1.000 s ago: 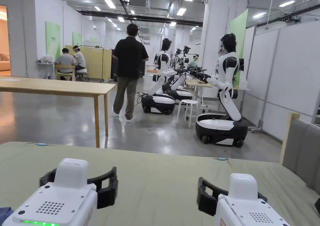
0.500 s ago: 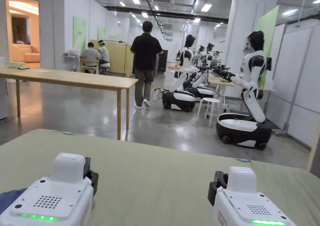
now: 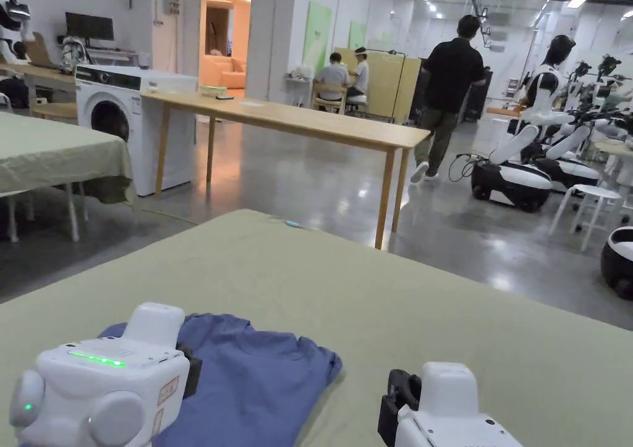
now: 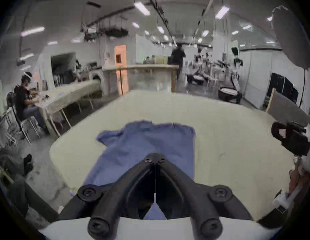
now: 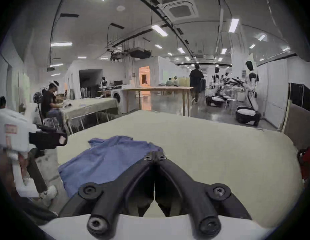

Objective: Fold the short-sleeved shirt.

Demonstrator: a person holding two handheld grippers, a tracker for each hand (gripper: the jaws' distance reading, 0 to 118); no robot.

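Note:
A crumpled blue short-sleeved shirt point(image 3: 259, 374) lies near the front left of the green-covered table point(image 3: 383, 293). In the left gripper view the shirt point(image 4: 143, 145) spreads out ahead of the jaws. My left gripper point(image 3: 189, 371) hovers over the shirt's near part, and its jaws point(image 4: 155, 159) are shut with nothing between them. My right gripper point(image 3: 397, 399) is to the right of the shirt, over bare cloth. It is shut and empty too, its tips point(image 5: 155, 155) meeting by the shirt's right edge point(image 5: 102, 157).
A long wooden table point(image 3: 297, 117) stands beyond the green one, with a washing machine point(image 3: 114, 114) and another covered table point(image 3: 55, 151) to the left. A person point(image 3: 448, 89) walks away near parked white robots point(image 3: 531, 157). A grey panel point(image 5: 299, 126) borders the table's right side.
Both grippers went from open to shut. The head camera swung left and down, which brought the blue shirt into view.

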